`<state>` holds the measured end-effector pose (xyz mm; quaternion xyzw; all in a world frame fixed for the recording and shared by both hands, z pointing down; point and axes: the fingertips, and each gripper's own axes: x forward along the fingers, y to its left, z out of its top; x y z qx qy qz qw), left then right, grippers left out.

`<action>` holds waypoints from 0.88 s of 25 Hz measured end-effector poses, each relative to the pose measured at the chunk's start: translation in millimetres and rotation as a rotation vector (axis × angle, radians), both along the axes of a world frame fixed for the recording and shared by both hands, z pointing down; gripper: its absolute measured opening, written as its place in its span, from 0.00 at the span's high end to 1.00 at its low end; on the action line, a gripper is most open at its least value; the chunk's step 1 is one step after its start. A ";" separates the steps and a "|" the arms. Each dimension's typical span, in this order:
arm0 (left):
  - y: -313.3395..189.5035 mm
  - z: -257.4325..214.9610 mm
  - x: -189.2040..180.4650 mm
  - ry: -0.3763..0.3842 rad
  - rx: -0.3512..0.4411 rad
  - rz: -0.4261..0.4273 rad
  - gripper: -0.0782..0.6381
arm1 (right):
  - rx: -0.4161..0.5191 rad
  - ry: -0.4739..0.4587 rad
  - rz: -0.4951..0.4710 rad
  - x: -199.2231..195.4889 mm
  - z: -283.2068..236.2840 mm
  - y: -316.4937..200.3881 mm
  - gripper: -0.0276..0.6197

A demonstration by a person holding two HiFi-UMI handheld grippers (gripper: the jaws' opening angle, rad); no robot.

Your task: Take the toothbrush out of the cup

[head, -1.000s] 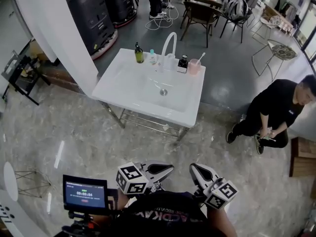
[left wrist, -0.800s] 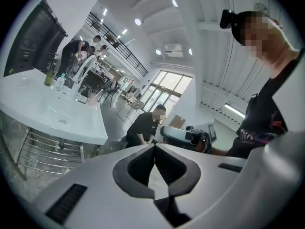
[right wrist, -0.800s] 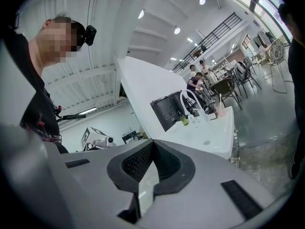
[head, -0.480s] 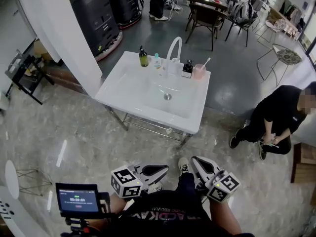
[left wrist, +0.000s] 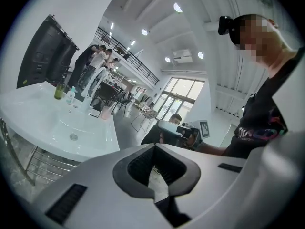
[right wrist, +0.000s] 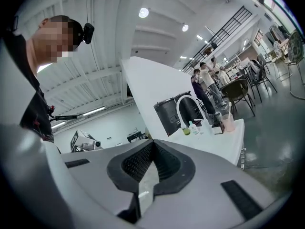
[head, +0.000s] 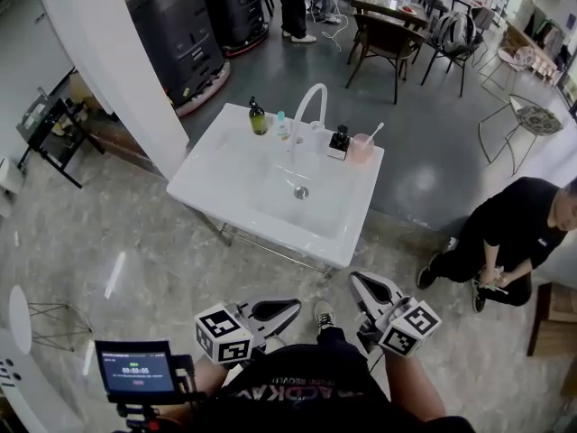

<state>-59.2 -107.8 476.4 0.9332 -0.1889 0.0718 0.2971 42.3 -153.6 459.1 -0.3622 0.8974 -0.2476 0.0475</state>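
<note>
Left tongs and right tongs: each pressed together, nothing between, held low near person's body, well apart from sink. White sink stood ahead on metal frame. White faucet at back rim. Green bottle left of faucet. Pink cup at back right corner. Toothbrush stood inside cup, leaning right.

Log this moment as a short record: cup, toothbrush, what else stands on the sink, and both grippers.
holder: pink cup on the back rim of the sink, right of the faucet
target: toothbrush stands in the cup, leaning right
nearby: green bottle, small clear bottle, black container
left: left gripper shut, empty, well short of the sink
right: right gripper shut, empty, well short of the sink
progress: not yet begun
</note>
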 end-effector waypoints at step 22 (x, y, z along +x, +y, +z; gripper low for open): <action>-57.5 16.5 8.0 -0.025 0.020 -0.252 0.88 | 0.045 0.171 0.195 137.1 55.0 -254.5 0.95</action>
